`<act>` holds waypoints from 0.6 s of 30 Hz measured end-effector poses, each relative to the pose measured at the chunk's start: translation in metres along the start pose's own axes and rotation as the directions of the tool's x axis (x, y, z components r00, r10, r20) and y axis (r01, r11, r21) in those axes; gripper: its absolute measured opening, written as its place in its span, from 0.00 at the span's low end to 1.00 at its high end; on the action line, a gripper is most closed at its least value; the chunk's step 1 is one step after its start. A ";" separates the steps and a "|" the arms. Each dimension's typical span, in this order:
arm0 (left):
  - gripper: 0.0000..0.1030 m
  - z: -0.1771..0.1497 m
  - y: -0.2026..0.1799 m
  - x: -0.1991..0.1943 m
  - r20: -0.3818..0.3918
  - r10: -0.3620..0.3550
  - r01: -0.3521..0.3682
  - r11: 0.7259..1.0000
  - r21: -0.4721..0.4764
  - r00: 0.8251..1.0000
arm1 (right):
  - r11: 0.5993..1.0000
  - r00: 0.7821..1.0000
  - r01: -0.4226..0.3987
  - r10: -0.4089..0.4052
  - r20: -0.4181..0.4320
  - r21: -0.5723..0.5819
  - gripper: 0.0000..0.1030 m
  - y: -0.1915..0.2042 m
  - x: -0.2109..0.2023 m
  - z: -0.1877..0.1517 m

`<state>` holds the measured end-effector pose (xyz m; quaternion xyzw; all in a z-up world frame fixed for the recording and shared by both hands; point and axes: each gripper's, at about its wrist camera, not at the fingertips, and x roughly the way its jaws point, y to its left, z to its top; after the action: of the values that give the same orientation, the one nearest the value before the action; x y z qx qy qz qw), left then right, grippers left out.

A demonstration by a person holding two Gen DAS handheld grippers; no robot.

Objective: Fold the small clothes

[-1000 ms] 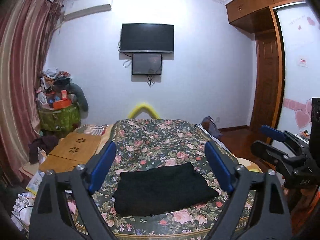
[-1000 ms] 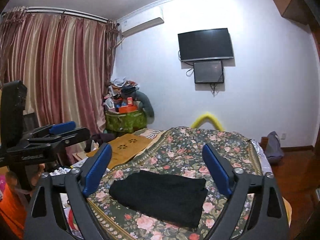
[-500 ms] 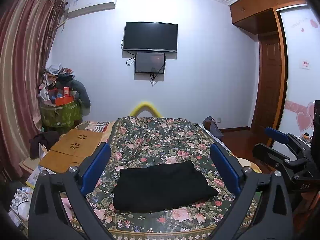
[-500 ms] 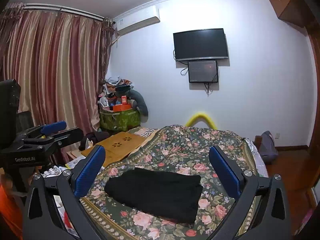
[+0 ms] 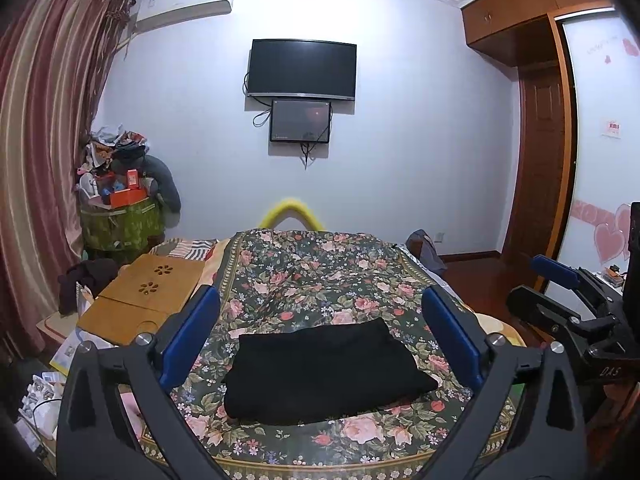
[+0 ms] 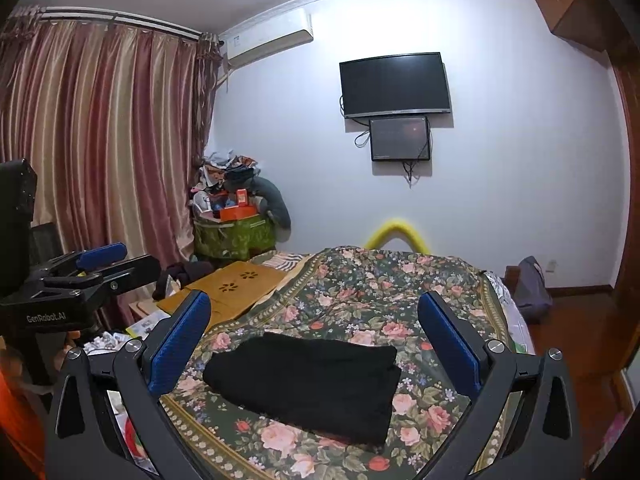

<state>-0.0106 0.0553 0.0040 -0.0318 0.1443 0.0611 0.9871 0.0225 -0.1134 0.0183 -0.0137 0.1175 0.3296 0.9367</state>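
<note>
A black garment (image 5: 326, 372) lies folded into a flat rectangle on the floral bedspread (image 5: 320, 272); it also shows in the right wrist view (image 6: 308, 384). My left gripper (image 5: 320, 320) is open and empty, held above and behind the garment, apart from it. My right gripper (image 6: 314, 324) is open and empty too, likewise raised clear of the garment. The right gripper shows at the right edge of the left wrist view (image 5: 568, 300), and the left gripper at the left edge of the right wrist view (image 6: 92, 268).
A wooden lap desk (image 5: 148, 296) lies left of the bedspread. A green bin piled with clutter (image 5: 120, 220) stands by the striped curtain (image 5: 40, 160). A TV (image 5: 302, 70) hangs on the far wall. A wooden door (image 5: 540, 168) and floor are at right.
Both grippers have drawn back and risen a little from the garment, and their jaws have spread slightly wider. The folded garment has not moved.
</note>
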 end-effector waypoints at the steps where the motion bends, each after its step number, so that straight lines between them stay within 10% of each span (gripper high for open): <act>1: 0.99 0.000 0.000 0.000 0.000 -0.001 0.001 1.000 0.000 1.000 | 1.000 1.000 0.002 -0.002 0.001 0.001 1.00 0.000 -0.001 0.000; 18: 0.99 -0.003 -0.003 0.003 -0.011 -0.023 0.023 1.000 0.010 1.000 | 1.000 1.000 -0.005 0.005 0.003 0.013 1.00 0.000 -0.003 0.001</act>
<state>-0.0081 0.0523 0.0000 -0.0288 0.1497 0.0490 0.9871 0.0207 -0.1149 0.0203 -0.0066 0.1182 0.3313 0.9361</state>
